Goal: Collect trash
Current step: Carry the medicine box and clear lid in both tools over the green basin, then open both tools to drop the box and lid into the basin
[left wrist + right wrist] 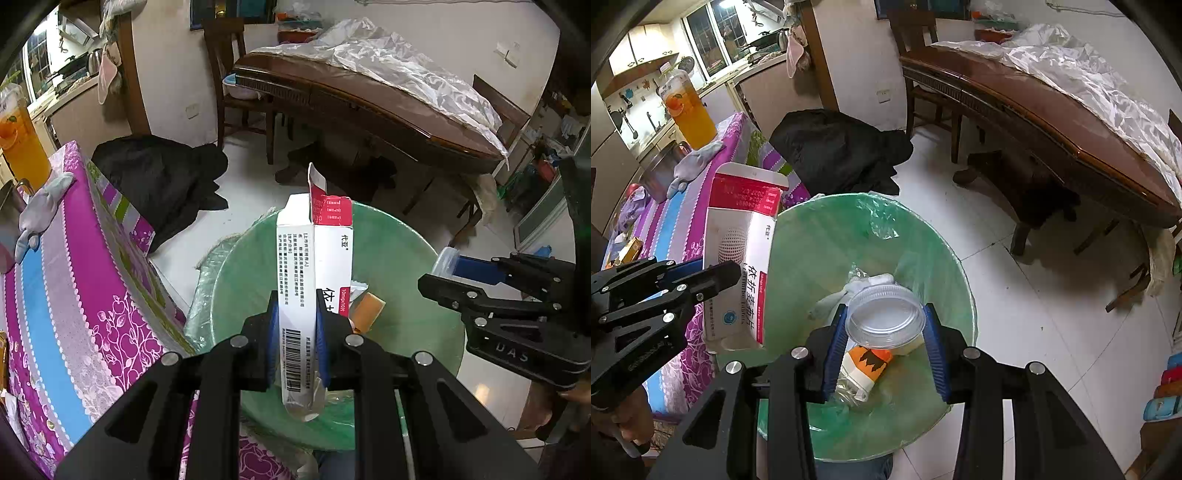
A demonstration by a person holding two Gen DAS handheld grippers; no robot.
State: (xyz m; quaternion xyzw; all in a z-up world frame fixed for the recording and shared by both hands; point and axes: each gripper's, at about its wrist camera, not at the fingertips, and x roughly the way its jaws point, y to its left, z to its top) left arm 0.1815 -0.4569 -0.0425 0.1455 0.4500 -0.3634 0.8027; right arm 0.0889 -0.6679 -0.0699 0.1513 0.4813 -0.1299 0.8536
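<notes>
My left gripper [297, 332] is shut on a white and red medicine box [314, 266] and holds it upright over the green-lined trash bin [406, 251]. The box also shows in the right wrist view [738, 258], beside the bin's left rim. My right gripper [886, 332] is shut on a clear plastic lid [884, 317] and holds it above the bin [820, 251]. In the bin lie an orange and white wrapper [868, 365] and a pale crumpled item [831, 299]. The right gripper shows in the left wrist view [443, 273] at the bin's right rim.
A table with a purple patterned cloth [683, 221] stands left of the bin, with a jar of orange drink [690, 114] and a metal pot [661, 173]. A black bag [842, 147] lies on the floor behind. A dark wooden table [1052, 122] with plastic sheeting stands at right.
</notes>
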